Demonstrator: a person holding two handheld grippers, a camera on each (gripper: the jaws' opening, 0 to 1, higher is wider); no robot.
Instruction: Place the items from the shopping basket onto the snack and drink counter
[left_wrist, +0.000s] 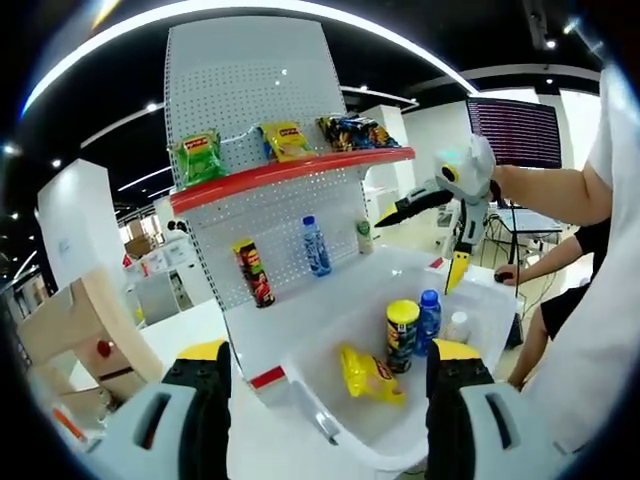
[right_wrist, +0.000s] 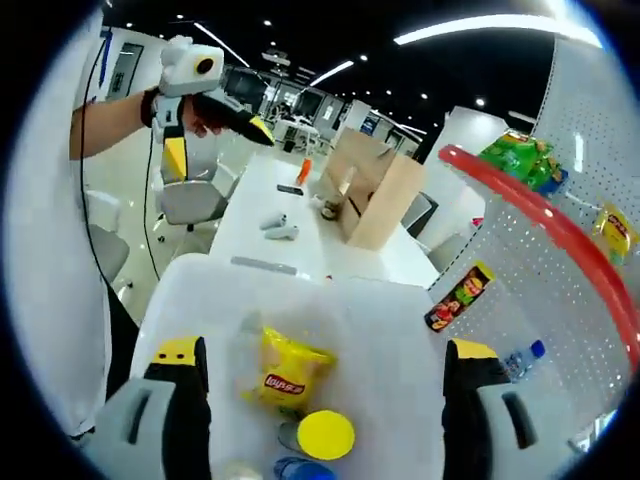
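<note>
**Inspector:** Left gripper view, risk first. Left tongs (left_wrist: 325, 385) stand spread and empty above the white basket (left_wrist: 310, 385). The yellow snack bag (left_wrist: 371, 376) lies between their tips; the yellow-lidded can (left_wrist: 402, 335) and blue-capped bottle (left_wrist: 429, 320) stand just behind. A careless descent could topple both.

**Clerk:** And the right gripper view?

**Inspector:** Right tongs (right_wrist: 325, 385) are likewise spread, holding nothing. The snack bag (right_wrist: 283, 375) lies between them, with the can's lid (right_wrist: 325, 434) nearer. Slack foil may slip from a shallow pinch.

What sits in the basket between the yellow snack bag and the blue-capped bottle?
In the left gripper view, a yellow-lidded can stands between the yellow snack bag and the blue-capped bottle, inside the white basket.
</note>
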